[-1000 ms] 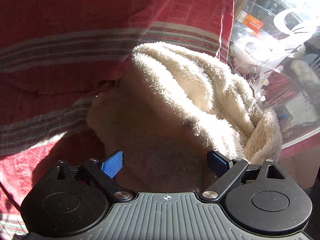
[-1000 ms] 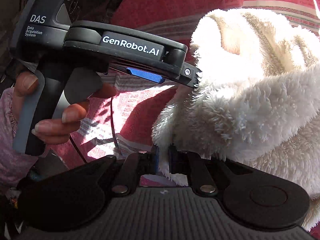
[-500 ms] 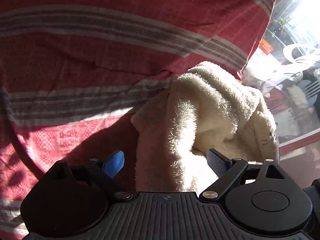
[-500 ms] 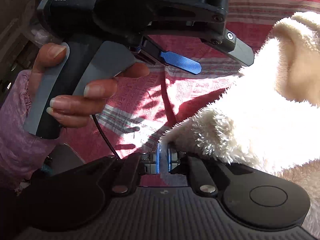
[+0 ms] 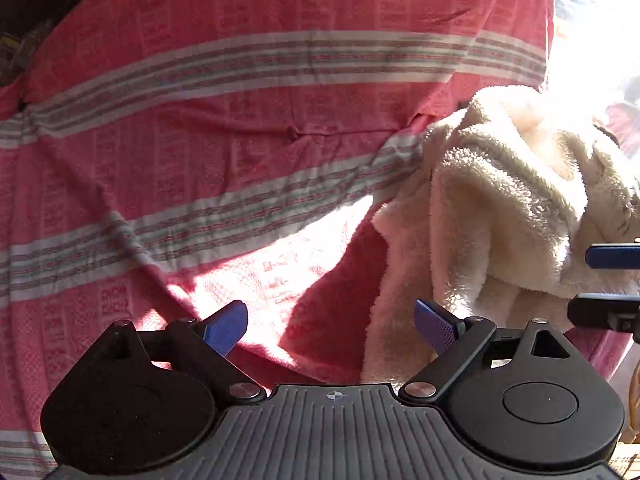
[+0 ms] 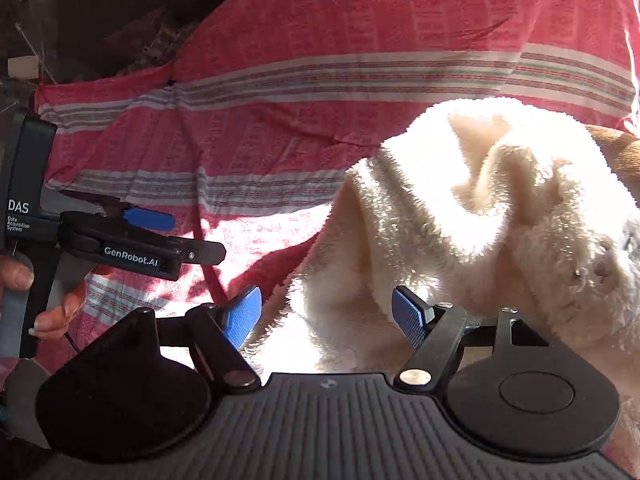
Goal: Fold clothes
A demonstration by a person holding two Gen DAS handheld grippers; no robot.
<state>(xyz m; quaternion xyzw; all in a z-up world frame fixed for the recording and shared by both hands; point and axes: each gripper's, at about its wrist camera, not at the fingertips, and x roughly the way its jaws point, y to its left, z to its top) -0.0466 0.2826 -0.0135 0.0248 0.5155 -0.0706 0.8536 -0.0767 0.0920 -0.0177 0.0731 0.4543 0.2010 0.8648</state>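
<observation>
A cream fleece garment (image 5: 500, 216) lies crumpled on a red striped cloth (image 5: 240, 140), right of my left gripper (image 5: 330, 328), which is open over the bare cloth with nothing between its pads. In the right wrist view the fleece (image 6: 480, 208) fills the right half. My right gripper (image 6: 326, 316) has its jaws opening; the fleece's near edge lies between the blue pads (image 6: 408, 316) without being pressed. The left gripper (image 6: 188, 236) shows at the left, held in a hand (image 6: 52, 312). The right gripper's fingers (image 5: 612, 256) enter the left wrist view at its right edge.
The red striped cloth (image 6: 360, 40) covers the whole surface and falls away at its far edge. Dark clutter (image 6: 100, 20) sits beyond its upper left corner. Strong glare (image 5: 600, 40) washes out the area right of the cloth. A brown object (image 6: 616, 148) peeks from behind the fleece.
The right gripper was shut on the fleece's edge and has opened, letting it go. The left gripper has moved left, off the fleece; the fleece now sits to its right.
</observation>
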